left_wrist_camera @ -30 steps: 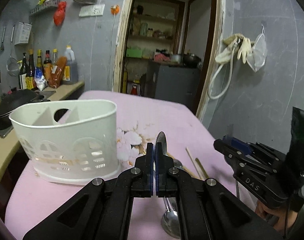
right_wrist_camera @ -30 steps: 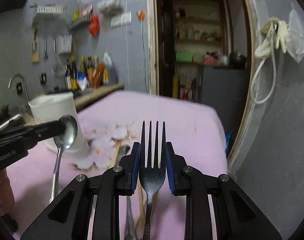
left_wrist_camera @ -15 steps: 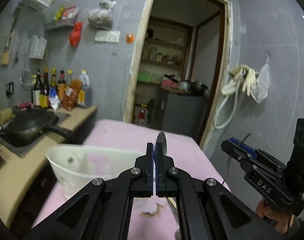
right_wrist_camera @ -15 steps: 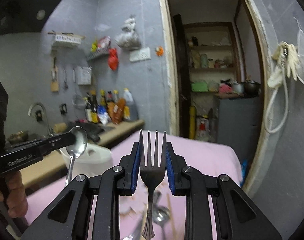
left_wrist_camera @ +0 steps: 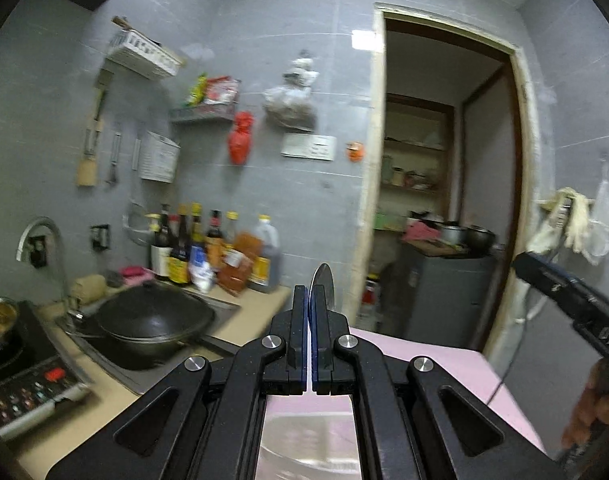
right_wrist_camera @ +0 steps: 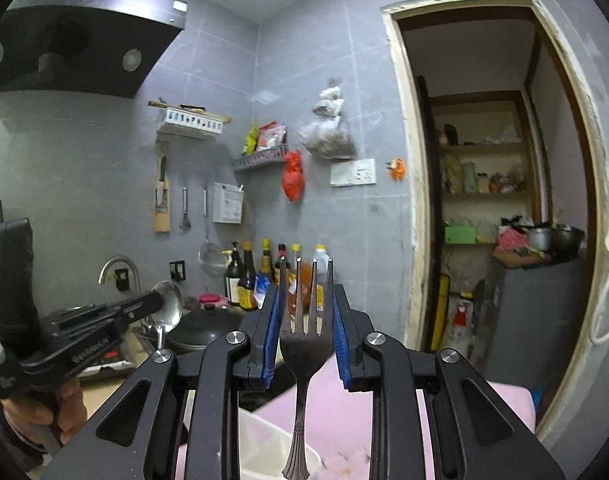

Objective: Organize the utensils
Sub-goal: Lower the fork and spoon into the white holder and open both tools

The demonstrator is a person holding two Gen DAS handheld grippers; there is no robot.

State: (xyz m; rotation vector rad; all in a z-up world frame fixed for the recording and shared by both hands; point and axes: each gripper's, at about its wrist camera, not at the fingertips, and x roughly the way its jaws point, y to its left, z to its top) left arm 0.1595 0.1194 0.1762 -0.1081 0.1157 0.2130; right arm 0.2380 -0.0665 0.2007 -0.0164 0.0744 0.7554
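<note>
My left gripper (left_wrist_camera: 309, 312) is shut on a metal spoon (left_wrist_camera: 323, 286), bowl up, held high above the table. It also shows in the right wrist view (right_wrist_camera: 154, 304) with the spoon (right_wrist_camera: 168, 306) hanging down. My right gripper (right_wrist_camera: 305, 320) is shut on a dark metal fork (right_wrist_camera: 304, 344), tines up; its handle hangs over the white utensil holder (right_wrist_camera: 264, 444) on the pink table (right_wrist_camera: 344, 404). The right gripper also shows at the right edge of the left wrist view (left_wrist_camera: 522, 264). The holder's rim (left_wrist_camera: 304, 440) shows blurred below my left fingers.
A counter at left carries a black wok (left_wrist_camera: 152, 320), an induction cooker (left_wrist_camera: 28, 384), a tap (left_wrist_camera: 40, 232) and several sauce bottles (left_wrist_camera: 212, 248). A range hood (right_wrist_camera: 72, 36) hangs above. An open doorway (left_wrist_camera: 444, 208) leads to a pantry beyond the table.
Both grippers have risen and tilted upward with their utensils. The holder and table have dropped to the bottom of both views; the other utensils on the table are out of sight.
</note>
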